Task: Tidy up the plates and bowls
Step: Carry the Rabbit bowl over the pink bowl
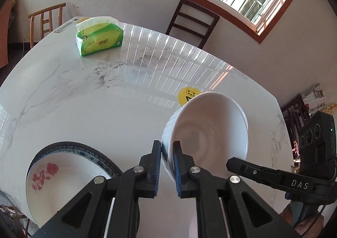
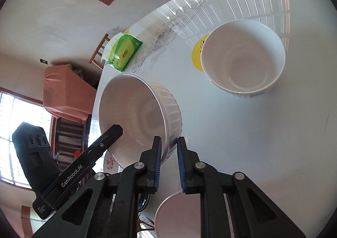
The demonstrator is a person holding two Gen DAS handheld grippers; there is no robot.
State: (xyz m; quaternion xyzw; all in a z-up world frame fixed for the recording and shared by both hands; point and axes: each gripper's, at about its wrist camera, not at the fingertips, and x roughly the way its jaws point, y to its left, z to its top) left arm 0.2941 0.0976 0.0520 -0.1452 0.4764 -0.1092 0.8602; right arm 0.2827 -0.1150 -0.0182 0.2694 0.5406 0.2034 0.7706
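Both grippers hold the same white ribbed bowl by its rim, tilted above the marble table. In the left wrist view my left gripper [image 1: 167, 149] is shut on the bowl [image 1: 208, 128], and the right gripper's finger [image 1: 263, 171] reaches in from the right. In the right wrist view my right gripper [image 2: 169, 147] is shut on the bowl's [image 2: 137, 115] rim, with the left gripper's finger [image 2: 99, 147] at the left. A second white bowl [image 2: 242, 58] stands upright farther on the table. A plate with a red flower and blue rim [image 1: 63, 174] lies at the lower left.
A green tissue pack [image 1: 100, 36] lies at the table's far side. A yellow round sticker [image 2: 198, 54] is on the table [image 1: 126, 90] beside the second bowl. Chairs [image 1: 192, 22] stand behind the table. A pale round dish edge [image 2: 174, 214] shows below the right gripper.
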